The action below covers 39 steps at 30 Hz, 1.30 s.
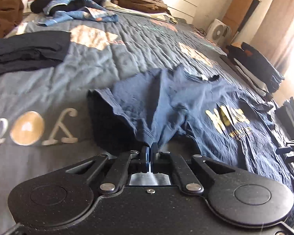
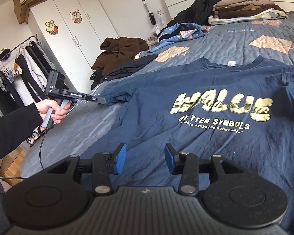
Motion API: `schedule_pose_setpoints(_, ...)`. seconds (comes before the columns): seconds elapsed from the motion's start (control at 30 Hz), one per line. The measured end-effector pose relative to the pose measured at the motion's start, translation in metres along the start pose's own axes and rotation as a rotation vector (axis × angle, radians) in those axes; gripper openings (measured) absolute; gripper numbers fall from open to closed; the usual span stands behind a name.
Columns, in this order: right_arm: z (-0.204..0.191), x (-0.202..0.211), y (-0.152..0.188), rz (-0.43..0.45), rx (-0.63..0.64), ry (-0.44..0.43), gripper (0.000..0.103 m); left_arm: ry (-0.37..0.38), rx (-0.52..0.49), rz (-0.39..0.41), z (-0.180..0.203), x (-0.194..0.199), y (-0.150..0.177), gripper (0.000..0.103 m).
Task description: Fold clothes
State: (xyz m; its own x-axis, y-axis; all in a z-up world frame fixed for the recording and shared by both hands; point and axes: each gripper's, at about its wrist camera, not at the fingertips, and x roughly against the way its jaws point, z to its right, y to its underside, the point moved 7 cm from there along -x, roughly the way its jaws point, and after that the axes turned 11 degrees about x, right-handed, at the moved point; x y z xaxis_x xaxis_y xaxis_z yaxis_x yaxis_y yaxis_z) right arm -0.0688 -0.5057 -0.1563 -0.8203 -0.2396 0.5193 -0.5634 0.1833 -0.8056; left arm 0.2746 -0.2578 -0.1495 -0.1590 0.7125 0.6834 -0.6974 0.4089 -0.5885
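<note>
A navy T-shirt with gold lettering lies front up on the grey-blue bedspread. My left gripper is shut on the hem of its sleeve, which is pulled taut toward the camera. In the right wrist view the left gripper shows at the left, held by a hand, pinching that sleeve at the shirt's left edge. My right gripper hovers open over the shirt's lower part, with nothing between its blue pads.
A dark folded pile lies on the bed at left, a blue garment and brown folded stack at the far end. More folded clothes sit at the right edge. A wardrobe and clothes rack stand beyond.
</note>
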Motion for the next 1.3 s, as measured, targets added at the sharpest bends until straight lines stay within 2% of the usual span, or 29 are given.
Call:
schedule_pose_setpoints(0.1, -0.005, -0.001, 0.001, -0.013, 0.001, -0.012, 0.043, -0.105, -0.011, 0.036, -0.008, 0.002, 0.000, 0.003)
schedule_pose_setpoints(0.17, -0.010, -0.002, 0.000, -0.017, -0.001, -0.029, 0.044, -0.134, -0.014, 0.032, -0.007, 0.004, 0.005, 0.010)
schedule_pose_setpoints(0.23, -0.019, -0.002, -0.004, -0.011, -0.022, -0.074, 0.044, -0.168, -0.002, 0.018, -0.005, 0.010, 0.015, 0.046)
schedule_pose_setpoints(0.27, -0.023, -0.004, -0.006, -0.004, -0.024, -0.090, 0.045, -0.175, -0.002, 0.024, 0.000, 0.015, 0.022, 0.049)
schedule_pose_setpoints(0.47, -0.050, -0.004, -0.021, 0.020, -0.028, -0.162, 0.047, -0.046, -0.002, -0.021, 0.061, 0.040, 0.101, 0.049)
schedule_pose_setpoints(0.53, -0.056, -0.002, -0.025, 0.017, -0.019, -0.162, 0.047, -0.007, 0.009, -0.026, 0.083, 0.048, 0.128, 0.049)
schedule_pose_setpoints(0.6, -0.060, 0.000, -0.027, 0.000, -0.011, -0.149, 0.049, -0.004, -0.013, -0.013, 0.105, 0.058, 0.147, 0.049)
schedule_pose_setpoints(0.67, -0.063, 0.002, -0.027, -0.017, -0.004, -0.127, 0.049, -0.038, -0.080, -0.008, 0.124, 0.066, 0.162, 0.049)
schedule_pose_setpoints(0.77, -0.069, 0.011, -0.018, -0.058, 0.027, -0.069, 0.050, -0.170, -0.340, -0.031, 0.152, 0.079, 0.189, 0.049)
schedule_pose_setpoints(0.83, -0.075, 0.019, -0.008, -0.092, 0.058, -0.027, 0.050, -0.188, -0.436, -0.050, 0.162, 0.090, 0.206, 0.049)
schedule_pose_setpoints(0.93, -0.085, 0.040, 0.012, -0.115, 0.049, 0.010, 0.051, -0.184, -0.445, -0.089, 0.166, 0.099, 0.232, 0.049)
schedule_pose_setpoints(1.0, -0.091, 0.057, 0.028, -0.125, 0.032, 0.034, 0.061, -0.191, -0.434, -0.108, 0.165, 0.102, 0.246, 0.049)
schedule_pose_setpoints(1.1, -0.096, 0.080, 0.050, -0.153, 0.031, 0.111, 0.069, -0.213, -0.429, -0.090, 0.166, 0.104, 0.265, 0.049)
schedule_pose_setpoints(1.2, -0.102, 0.098, 0.068, -0.145, 0.035, 0.152, 0.077, -0.290, -0.505, -0.056, 0.172, 0.103, 0.284, 0.049)
schedule_pose_setpoints(1.3, -0.107, 0.111, 0.084, -0.147, 0.039, 0.193, 0.079, -0.347, -0.585, -0.048, 0.173, 0.098, 0.302, 0.049)
